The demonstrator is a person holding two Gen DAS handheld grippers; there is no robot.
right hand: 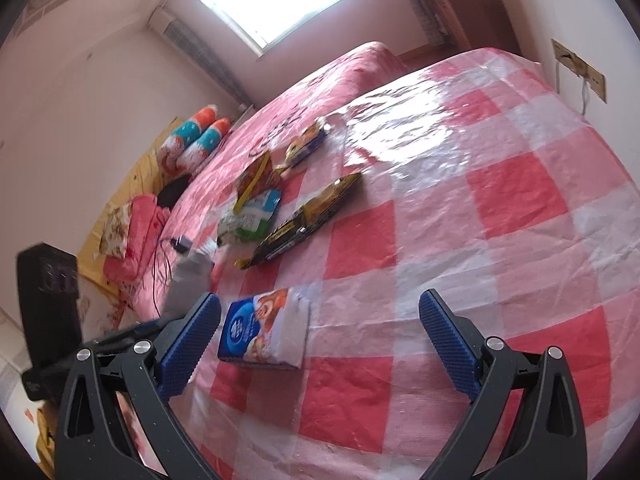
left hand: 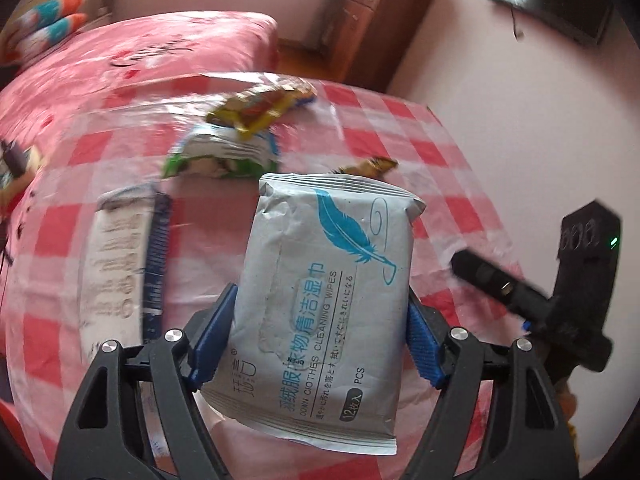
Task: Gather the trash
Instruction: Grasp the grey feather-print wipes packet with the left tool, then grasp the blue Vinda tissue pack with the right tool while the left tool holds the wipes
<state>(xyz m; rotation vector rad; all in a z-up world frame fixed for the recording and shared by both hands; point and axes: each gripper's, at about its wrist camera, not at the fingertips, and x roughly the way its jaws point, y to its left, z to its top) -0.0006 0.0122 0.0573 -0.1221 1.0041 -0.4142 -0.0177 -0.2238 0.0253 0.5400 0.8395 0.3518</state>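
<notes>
My left gripper (left hand: 320, 316) is shut on a grey cleaning-wipes packet (left hand: 328, 292) with a blue feather print, held above the red-and-white checked sheet (left hand: 460, 216). Below it lie a white and blue packet (left hand: 124, 268), a green and white wrapper (left hand: 224, 152), a yellow wrapper (left hand: 260, 110) and a small brown wrapper (left hand: 372, 166). My right gripper (right hand: 320, 316) is open and empty over the sheet (right hand: 520, 200). A blue and white tissue packet (right hand: 266, 330) lies just inside its left finger. A black and yellow wrapper (right hand: 308, 216), a green and white wrapper (right hand: 250, 216) and further wrappers (right hand: 256, 176) lie beyond.
The checked plastic sheet covers a bed with a pink quilt (right hand: 320, 80). Rolled pillows (right hand: 200, 136) and a black cable with a plug (right hand: 180, 244) lie at the bed's left. The other gripper (left hand: 560, 292) shows at the right of the left wrist view. A wall (left hand: 520, 100) runs close by.
</notes>
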